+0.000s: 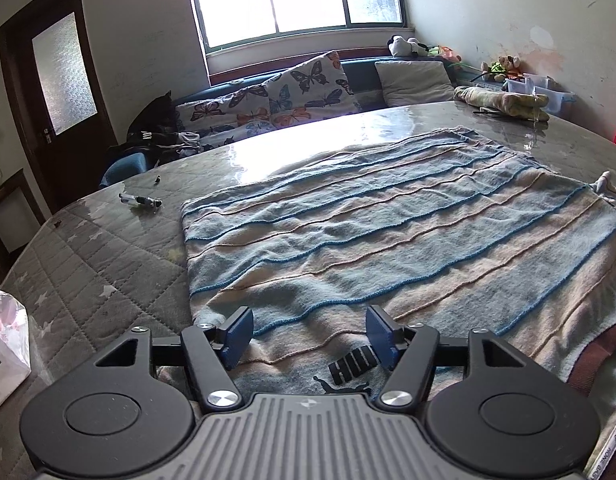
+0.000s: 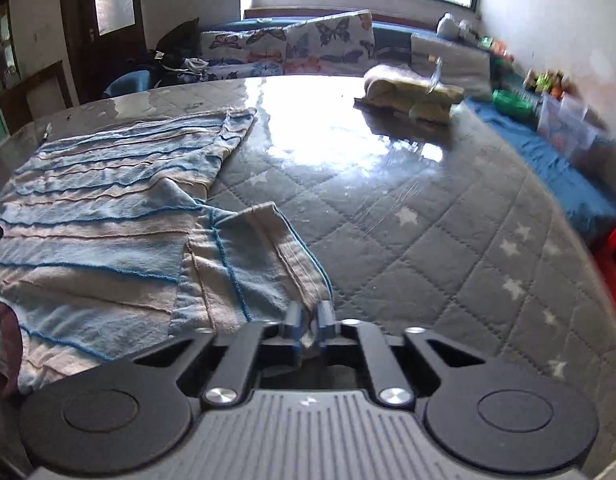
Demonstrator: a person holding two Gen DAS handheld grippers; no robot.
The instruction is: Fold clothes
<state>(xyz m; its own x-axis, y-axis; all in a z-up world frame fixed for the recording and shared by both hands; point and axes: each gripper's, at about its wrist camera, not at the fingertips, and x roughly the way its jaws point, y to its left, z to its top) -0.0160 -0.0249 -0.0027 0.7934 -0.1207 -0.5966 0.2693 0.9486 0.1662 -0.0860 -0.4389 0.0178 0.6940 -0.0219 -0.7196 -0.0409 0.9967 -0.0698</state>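
Right wrist alone shows fingers (image 2: 327,314) pinching the sleeve (image 2: 252,264).

Left gripper (image 1: 310,330): hovered low, aimed forward, level.
Left jaws: stood wide apart, nothing caught between the blue pads (image 1: 239,330).
Left linkage: both black arms splayed outward from the grey ribbed body.
Right gripper (image 2: 309,322): sat low, aimed forward and slightly to its left.
Right jaws: drawn nearly together, pinching a fold of the striped shirt (image 2: 108,216) at its sleeve edge.
Right fingertips (image 2: 293,320): blue, mostly hidden by the bunched cloth between them.
Right linkage: black arms pulled inward, close to parallel.
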